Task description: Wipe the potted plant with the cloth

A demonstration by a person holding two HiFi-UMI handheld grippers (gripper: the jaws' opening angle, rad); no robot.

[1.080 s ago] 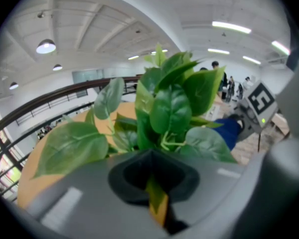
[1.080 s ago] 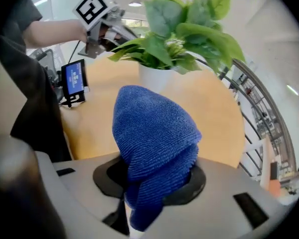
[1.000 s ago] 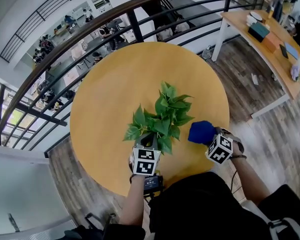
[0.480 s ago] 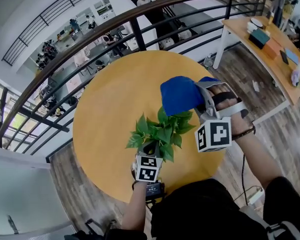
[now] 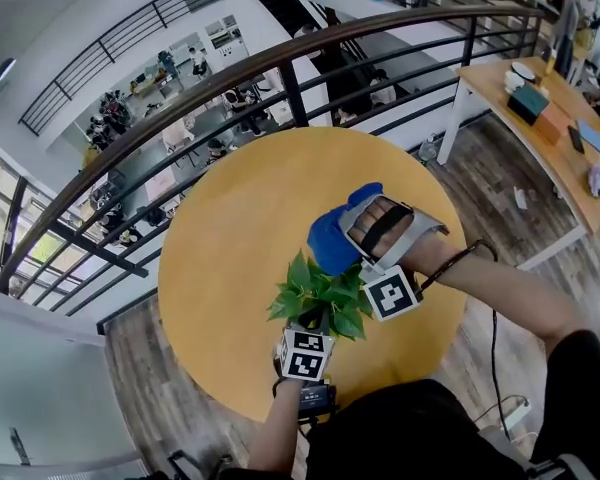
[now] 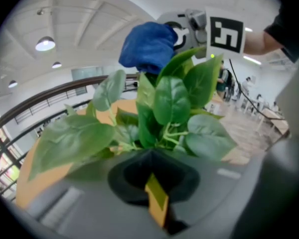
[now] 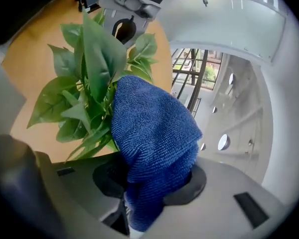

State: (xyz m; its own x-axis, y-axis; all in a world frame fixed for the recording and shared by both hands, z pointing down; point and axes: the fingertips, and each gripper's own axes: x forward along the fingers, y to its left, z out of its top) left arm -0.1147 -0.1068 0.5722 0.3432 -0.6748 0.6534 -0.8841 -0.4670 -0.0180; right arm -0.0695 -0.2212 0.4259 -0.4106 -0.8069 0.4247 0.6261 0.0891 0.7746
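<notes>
1. A round yellow wooden worktop [image 5: 230, 258] stood on a grey-brown plank floor [image 5: 500, 193]. A dark curved metal railing [image 5: 230, 80] ran along its far side, with people visible on a lower level beyond it.
2. A long light wooden table [image 5: 540, 128] stood well apart at the far right, carrying a teal box and other small items.
3. The only markings visible were black-and-white square patterns on each gripper's cube.
4. The leafy green potted plant [image 5: 325, 296] sat on the near part of the worktop, just beyond the left gripper [image 6: 153, 195]. Its stems stood upright and its broad leaves fanned out to left and right. The leaves hid its pot.
5. The left gripper's jaws were closed together, with a thin yellow strip at their tips. What that strip was could not be told.
6. The right gripper [image 7: 149, 188] reached in from the right above the plant, its jaws clamped on a bunched blue microfibre cloth [image 5: 330, 240].
7. The cloth lay against the plant's upper far leaves.
</notes>
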